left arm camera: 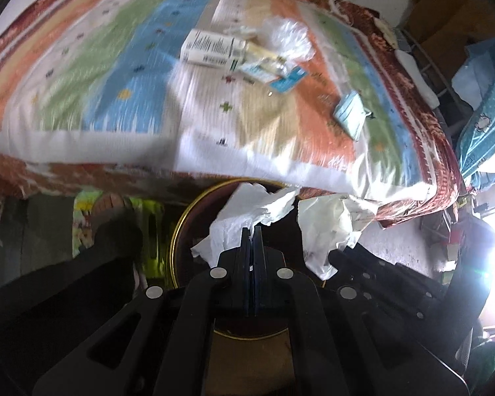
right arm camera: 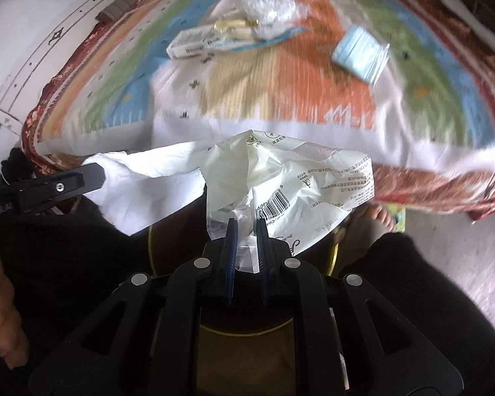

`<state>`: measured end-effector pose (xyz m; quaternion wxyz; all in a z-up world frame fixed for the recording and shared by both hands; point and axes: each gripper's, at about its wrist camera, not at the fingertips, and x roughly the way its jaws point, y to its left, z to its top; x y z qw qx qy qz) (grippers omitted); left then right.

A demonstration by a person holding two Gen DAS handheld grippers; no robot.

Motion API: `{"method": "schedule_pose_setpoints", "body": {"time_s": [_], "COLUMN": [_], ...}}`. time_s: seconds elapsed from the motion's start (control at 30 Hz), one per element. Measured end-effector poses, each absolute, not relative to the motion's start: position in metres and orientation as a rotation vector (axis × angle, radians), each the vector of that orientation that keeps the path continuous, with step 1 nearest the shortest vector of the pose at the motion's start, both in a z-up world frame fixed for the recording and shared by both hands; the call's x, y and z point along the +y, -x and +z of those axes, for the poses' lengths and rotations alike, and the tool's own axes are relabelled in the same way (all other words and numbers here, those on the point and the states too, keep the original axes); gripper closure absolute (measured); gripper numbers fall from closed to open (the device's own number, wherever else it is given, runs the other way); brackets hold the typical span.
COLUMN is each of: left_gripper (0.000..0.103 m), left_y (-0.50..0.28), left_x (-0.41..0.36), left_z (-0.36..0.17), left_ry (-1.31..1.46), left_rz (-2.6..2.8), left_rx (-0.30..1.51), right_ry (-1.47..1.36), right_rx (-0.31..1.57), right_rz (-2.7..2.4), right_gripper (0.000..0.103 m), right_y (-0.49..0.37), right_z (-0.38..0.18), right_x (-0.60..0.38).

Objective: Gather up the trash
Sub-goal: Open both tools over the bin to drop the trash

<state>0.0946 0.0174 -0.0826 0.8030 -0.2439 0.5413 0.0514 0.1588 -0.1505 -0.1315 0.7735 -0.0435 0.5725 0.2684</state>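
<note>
My left gripper [left arm camera: 251, 231] is shut on a crumpled white tissue [left arm camera: 244, 211] and holds it over a dark round bin with a gold rim [left arm camera: 176, 234]. My right gripper [right arm camera: 246, 222] is shut on a crumpled printed plastic wrapper [right arm camera: 290, 181] above the same bin [right arm camera: 150, 250]; the wrapper also shows in the left wrist view [left arm camera: 326, 227]. On the striped bedspread [left arm camera: 115, 76] lie a white box [left arm camera: 211, 49], a clear plastic bag [left arm camera: 287, 38], small packets [left arm camera: 280, 76] and a folded blue face mask [left arm camera: 349, 114]. The right wrist view shows the box [right arm camera: 194, 44], bag [right arm camera: 270, 5] and mask [right arm camera: 359, 54].
The bed edge [right arm camera: 429, 181] runs just beyond the bin. The person's dark-clothed legs [right arm camera: 429, 280] and bare foot [right arm camera: 374, 217] flank the bin. Cluttered shelves and blue fabric [left arm camera: 478, 76] stand at the right. A white wall panel [right arm camera: 49, 33] is at the left.
</note>
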Motion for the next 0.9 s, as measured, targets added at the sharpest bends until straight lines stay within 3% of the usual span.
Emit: {"method": "schedule_pose_setpoints", "body": {"time_s": [0.2, 0.33, 0.43, 0.73, 0.9], "left_gripper": [0.101, 0.074, 0.071, 0.059, 0.046], "left_y": [-0.097, -0.098, -0.098, -0.100, -0.105], "left_x": [0.021, 0.023, 0.028, 0.044, 0.056], "left_z": [-0.096, -0.091, -0.089, -0.078, -0.064], "left_ry": [0.562, 0.561, 0.577, 0.624, 0.625], "left_rz": [0.122, 0.137, 0.143, 0.163, 0.183], "left_rx": [1.217, 1.199, 1.180, 1.132, 1.088], "right_ry": [0.095, 0.045, 0.016, 0.012, -0.007], "right_rx": [1.300, 1.343, 1.342, 1.267, 1.223], "right_rz": [0.573, 0.581, 0.580, 0.614, 0.647], "right_gripper": [0.089, 0.079, 0.069, 0.062, 0.058], "right_y": [-0.159, -0.161, -0.164, -0.167, -0.172], "right_z": [-0.145, -0.151, -0.150, -0.129, -0.112], "right_x": [-0.148, -0.149, -0.152, -0.148, -0.149]}}
